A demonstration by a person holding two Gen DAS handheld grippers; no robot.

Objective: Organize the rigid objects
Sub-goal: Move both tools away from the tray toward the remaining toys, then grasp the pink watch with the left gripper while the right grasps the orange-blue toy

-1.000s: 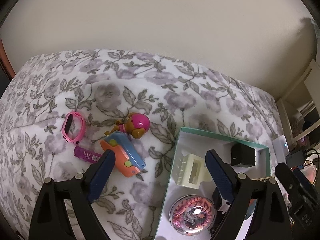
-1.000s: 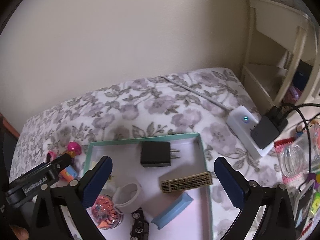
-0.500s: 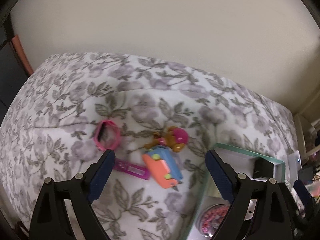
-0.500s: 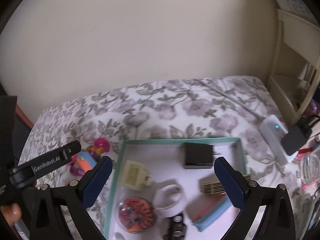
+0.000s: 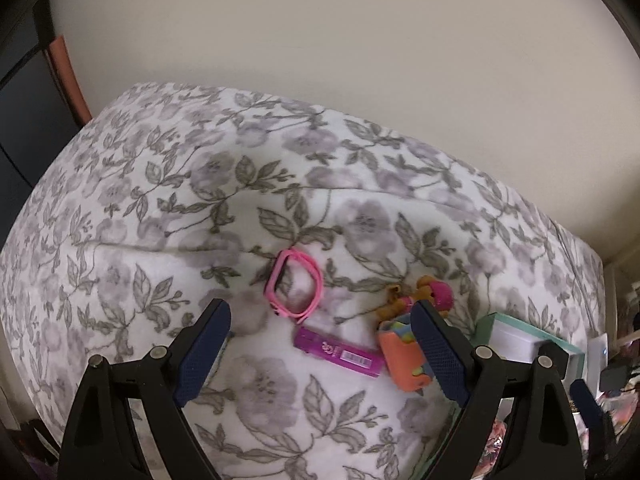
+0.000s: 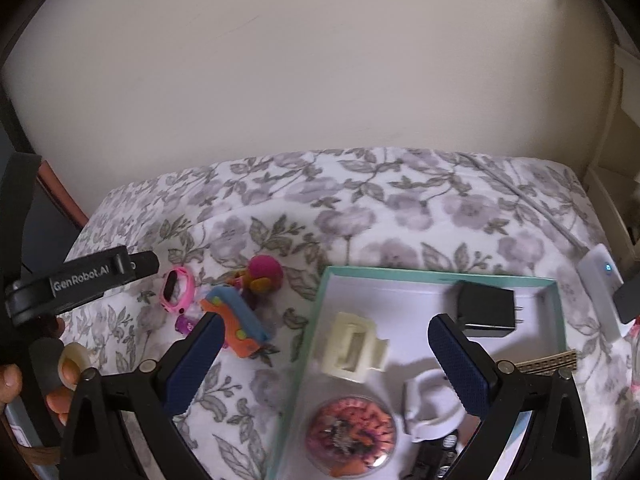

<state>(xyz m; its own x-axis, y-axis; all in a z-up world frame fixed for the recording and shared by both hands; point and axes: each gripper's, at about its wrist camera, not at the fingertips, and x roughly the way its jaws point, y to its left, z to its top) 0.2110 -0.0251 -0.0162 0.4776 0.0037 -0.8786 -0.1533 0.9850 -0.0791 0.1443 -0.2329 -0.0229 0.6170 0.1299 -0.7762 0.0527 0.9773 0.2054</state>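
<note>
The box (image 6: 558,308) sits on the bed (image 6: 400,208) and already holds a black plug (image 6: 484,308), a cream clip (image 6: 352,346) and a round pink case (image 6: 350,434). Four toys are left outside beside it: a pink watch (image 5: 296,288), a purple stick (image 5: 338,353), an orange toy (image 5: 402,360) and a small doll (image 5: 432,294). The left hand-held gripper (image 5: 320,356) and the right hand-held gripper (image 6: 320,364) are both wide open and hold nothing.

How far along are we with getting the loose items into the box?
Done: charger, cream clip and a few more lie in the teal box. In hand: nothing; left gripper and right gripper are open. Left on the bedspread: pink watch, purple stick, orange toy, figurine.
</note>
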